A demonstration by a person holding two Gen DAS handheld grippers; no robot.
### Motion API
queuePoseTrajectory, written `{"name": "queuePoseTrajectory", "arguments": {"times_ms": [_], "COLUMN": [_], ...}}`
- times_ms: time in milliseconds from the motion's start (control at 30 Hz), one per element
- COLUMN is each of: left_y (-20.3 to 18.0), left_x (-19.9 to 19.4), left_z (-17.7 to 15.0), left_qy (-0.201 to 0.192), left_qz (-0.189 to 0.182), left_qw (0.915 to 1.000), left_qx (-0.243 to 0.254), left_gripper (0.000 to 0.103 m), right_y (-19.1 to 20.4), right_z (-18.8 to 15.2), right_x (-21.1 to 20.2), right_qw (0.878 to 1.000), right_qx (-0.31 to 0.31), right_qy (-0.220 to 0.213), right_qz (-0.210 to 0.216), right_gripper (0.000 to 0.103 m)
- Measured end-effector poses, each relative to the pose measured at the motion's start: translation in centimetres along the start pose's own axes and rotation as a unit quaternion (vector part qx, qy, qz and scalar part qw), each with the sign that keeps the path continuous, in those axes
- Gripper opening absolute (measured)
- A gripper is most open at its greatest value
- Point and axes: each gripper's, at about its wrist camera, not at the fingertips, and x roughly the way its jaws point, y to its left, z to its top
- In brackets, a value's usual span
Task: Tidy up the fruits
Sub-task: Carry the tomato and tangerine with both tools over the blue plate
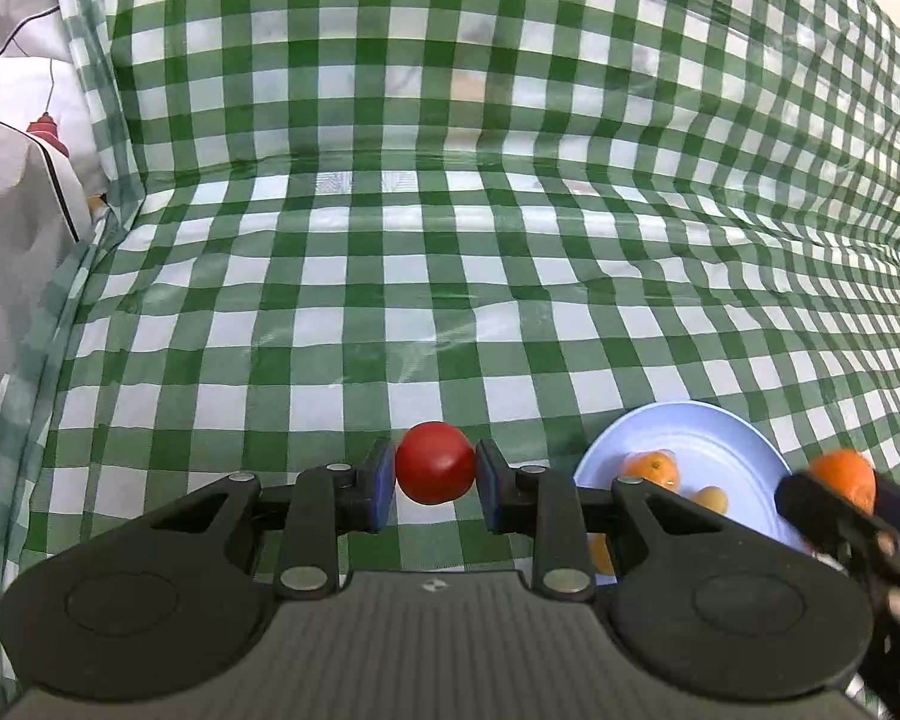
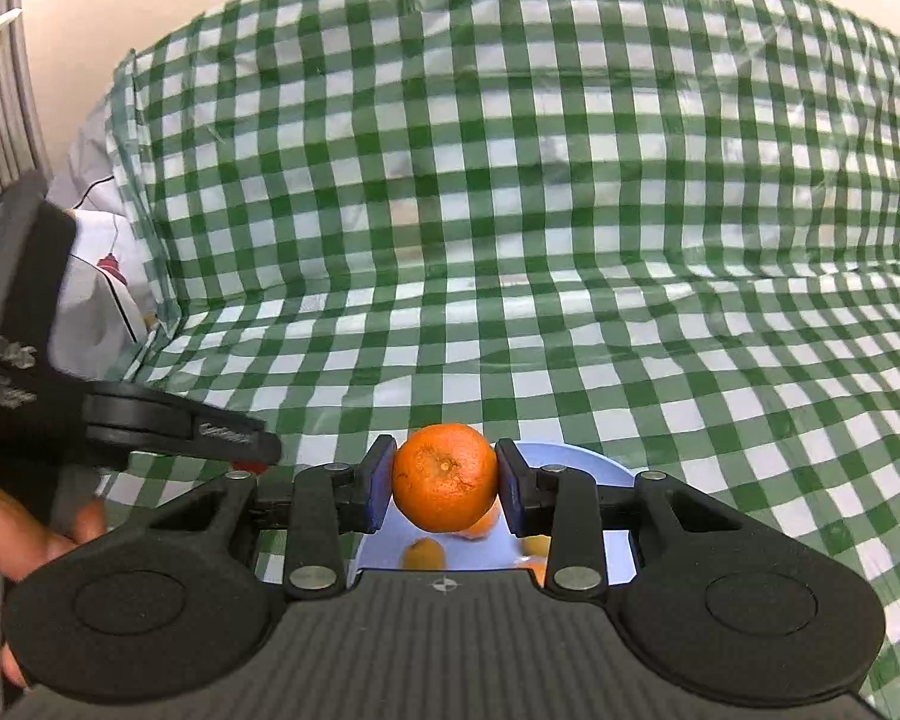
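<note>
Premises appear domestic: a green-and-white checked plastic cloth (image 1: 450,300) covers the surface and drapes up over a rise behind it, printed bedding or fabric (image 1: 36,138) lies at its left edge, and a pale blue plate (image 1: 720,438) of fruit sits on it.

open: checked cloth (image 1: 450,330) ahead to its back fold
blocked: blue plate (image 1: 720,438) with oranges (image 1: 654,471), near right

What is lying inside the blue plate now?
In the plate lie at least three small orange fruits. The left tongs, shut on a red fruit, cover part of the plate, so more may be hidden.
</note>
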Motion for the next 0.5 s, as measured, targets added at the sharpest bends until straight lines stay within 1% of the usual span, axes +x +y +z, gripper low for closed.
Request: {"name": "queuePoseTrajectory", "arguments": {"times_ms": [67,167,300,367,400,500], "left_y": [-0.1,-0.3,-0.7,-1.2,-1.4,-1.6], "left_x": [0.0,0.1,0.5,0.5,0.4,0.2], "left_z": [0.1,0.1,-0.1,-0.3,-0.3,-0.2], "left_qy": [-0.003,-0.009,-0.008,-0.011,-0.014,-0.024], "left_qz": [0.002,0.005,0.009,0.005,0.003,-0.004], "left_qw": [1.0000,0.9998,0.9998,0.9995,0.9994,0.9991], "left_qx": [0.005,0.014,0.018,0.028,0.031,0.033], "left_gripper": [0.031,0.031,0.031,0.031,0.031,0.031], "right_y": [-0.3,-1.6,-2.5,-2.9,-3.2,-3.8], "right_z": [0.5,1.2,1.3,0.8,0.5,-0.4], "right_x": [0.7,1.3,2.4,2.7,2.9,3.8], "right_qw": [1.000,1.000,0.999,0.999,1.000,1.000], "right_qx": [0.001,0.026,0.034,0.028,0.020,0.013], "right_qy": [0.000,-0.003,-0.006,-0.012,-0.010,0.007], "right_qz": [-0.007,-0.013,-0.019,-0.011,-0.013,-0.013], "right_gripper": [0.037,0.037,0.037,0.037,0.037,0.037]}}
